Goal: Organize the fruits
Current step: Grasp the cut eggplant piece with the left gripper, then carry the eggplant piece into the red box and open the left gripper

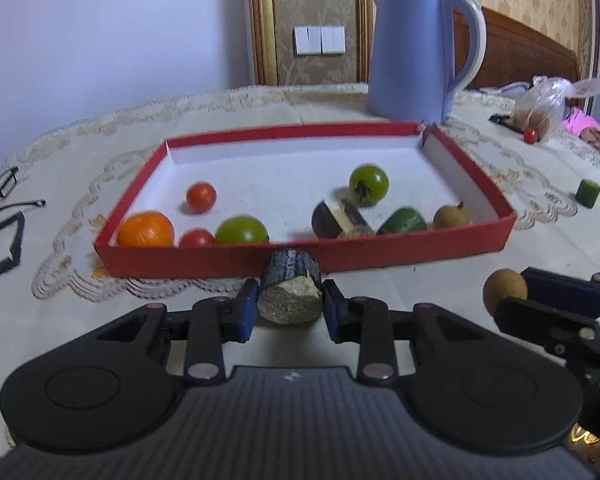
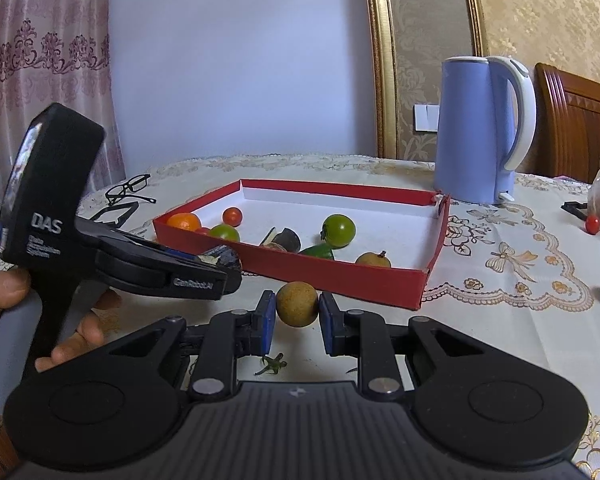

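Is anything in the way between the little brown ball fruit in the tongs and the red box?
Only the box's own near wall. The right tongs hold the brown fruit just in front of the red box, so it must go over that wall. Nothing else stands between.

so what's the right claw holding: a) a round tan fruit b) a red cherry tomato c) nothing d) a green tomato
a: the right claw is shut on the round tan fruit, blue pads pressing its sides, in front of the red box.
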Demonstrator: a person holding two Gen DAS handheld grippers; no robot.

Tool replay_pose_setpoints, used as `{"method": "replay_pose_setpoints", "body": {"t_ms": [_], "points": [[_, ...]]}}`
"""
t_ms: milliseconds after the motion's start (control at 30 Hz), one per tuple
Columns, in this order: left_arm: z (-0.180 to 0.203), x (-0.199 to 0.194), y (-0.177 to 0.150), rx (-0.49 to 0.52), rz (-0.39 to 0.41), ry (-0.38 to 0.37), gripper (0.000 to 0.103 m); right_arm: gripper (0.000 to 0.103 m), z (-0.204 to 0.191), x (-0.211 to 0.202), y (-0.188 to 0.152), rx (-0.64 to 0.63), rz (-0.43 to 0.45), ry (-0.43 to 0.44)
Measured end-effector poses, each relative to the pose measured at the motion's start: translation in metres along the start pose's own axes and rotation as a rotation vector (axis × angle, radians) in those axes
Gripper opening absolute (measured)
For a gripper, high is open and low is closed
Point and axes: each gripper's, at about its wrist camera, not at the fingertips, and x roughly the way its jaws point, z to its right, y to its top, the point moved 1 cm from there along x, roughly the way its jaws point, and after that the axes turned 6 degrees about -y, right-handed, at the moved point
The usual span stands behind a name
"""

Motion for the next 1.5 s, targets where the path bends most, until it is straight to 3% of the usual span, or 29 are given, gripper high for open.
{"method": "replay_pose_setpoints", "body": {"t_ms": [267,900,1300,1433,1500], "points": [[-0.013,-0.022,0.025,-0.005,0.084,0.039,0.03,0.023,0.0,-0.005,0.0,0.005,0.009,0.011],[-0.016,0.017,0.054,0.02,0.079,0.158,0.03,0.023,0.003,-0.008,0.0,0.015,0.021,0.02],[-0.02,0.074,0.088,0.021,0.029,0.241,0.03,0.023,0.01,-0.011,-0.001,0.031,0.022,0.013],[-0.035,0.093,0.095,-0.056,-0.043,0.202,0.033,0.023,0.01,-0.01,-0.001,0.032,0.017,0.015],[-0.038,0.091,0.092,-0.066,-0.035,0.198,0.035,0.023,0.01,-0.009,-0.001,0.033,0.016,0.017]]}}
